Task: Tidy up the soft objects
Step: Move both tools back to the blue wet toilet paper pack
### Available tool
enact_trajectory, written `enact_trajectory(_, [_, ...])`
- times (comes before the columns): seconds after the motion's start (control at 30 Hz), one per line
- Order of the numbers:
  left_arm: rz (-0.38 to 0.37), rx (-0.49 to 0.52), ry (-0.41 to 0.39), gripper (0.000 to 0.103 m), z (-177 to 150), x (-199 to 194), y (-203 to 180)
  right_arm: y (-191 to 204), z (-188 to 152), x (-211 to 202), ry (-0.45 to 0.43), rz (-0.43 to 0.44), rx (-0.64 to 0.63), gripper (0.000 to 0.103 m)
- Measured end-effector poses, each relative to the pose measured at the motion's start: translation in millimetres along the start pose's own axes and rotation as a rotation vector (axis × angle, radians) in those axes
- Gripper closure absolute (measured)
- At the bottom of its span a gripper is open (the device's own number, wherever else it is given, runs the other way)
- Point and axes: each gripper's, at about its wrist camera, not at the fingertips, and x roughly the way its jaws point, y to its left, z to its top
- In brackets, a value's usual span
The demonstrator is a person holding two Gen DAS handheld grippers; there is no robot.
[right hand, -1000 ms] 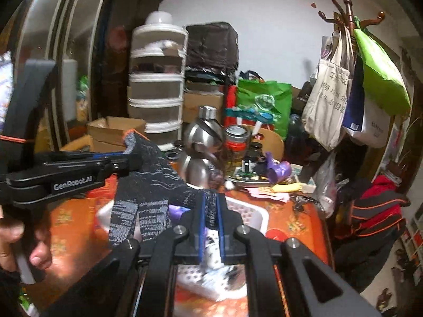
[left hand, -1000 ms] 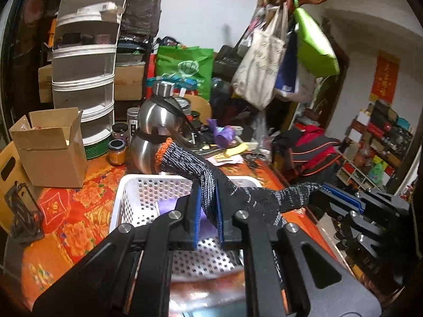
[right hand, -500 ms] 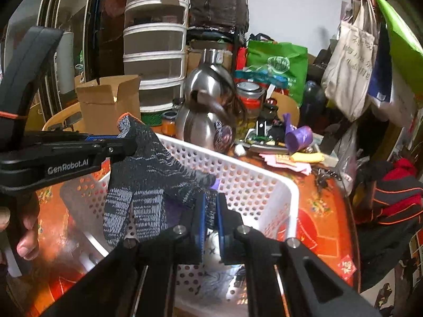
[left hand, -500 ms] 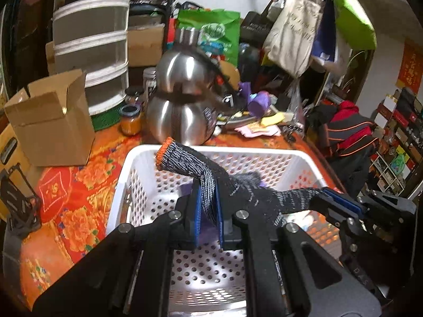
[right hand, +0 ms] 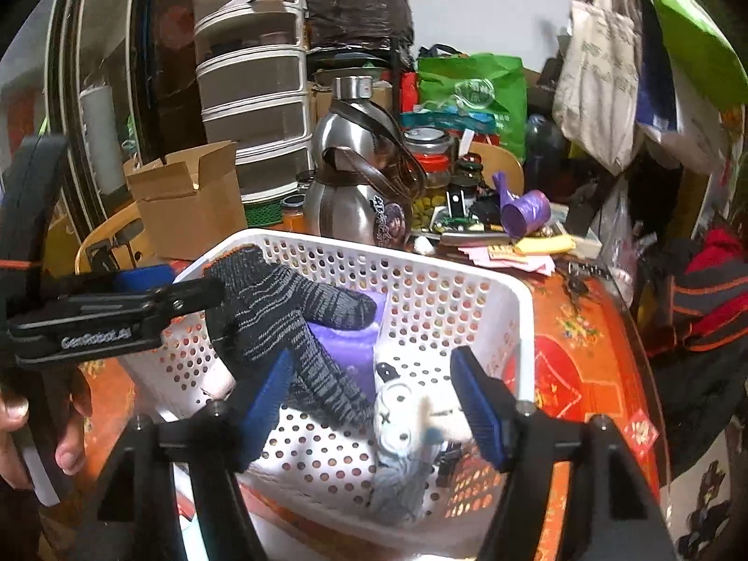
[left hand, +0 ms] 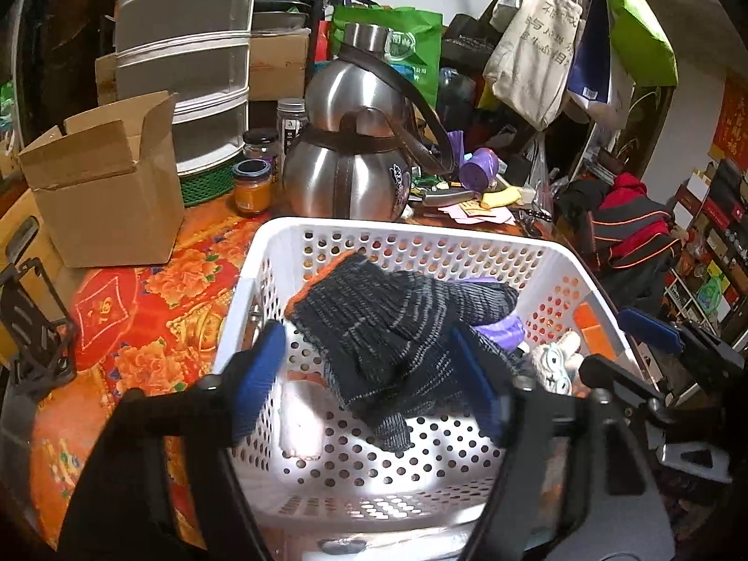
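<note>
where clutter crowds, floral tablecloth shows.

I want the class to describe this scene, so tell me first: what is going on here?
A person with a gripper in each hand is sorting soft things into a white perforated basket. Both the left gripper and the right gripper are open over it. A dark knitted glove lies inside, draped over something purple, beside a small plush toy.

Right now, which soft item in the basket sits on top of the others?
The dark knit glove with the orange cuff. It drapes over the purple item in the white basket; the small plush toy sits lower, beside it, uncovered.
</note>
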Motion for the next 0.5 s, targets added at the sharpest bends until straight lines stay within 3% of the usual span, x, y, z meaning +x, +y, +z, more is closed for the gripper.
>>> enact_trajectory(0.3, [0.033,-0.006,0.035,0.028,-15,-1,4,-6,-4,5,0.021,-0.025,0.056,0.028])
enact_trajectory(0.5, [0.018,-0.003,-0.009,0.028,-27,-27,5,-1,-12,-9,0.007,-0.018,0.045,0.028])
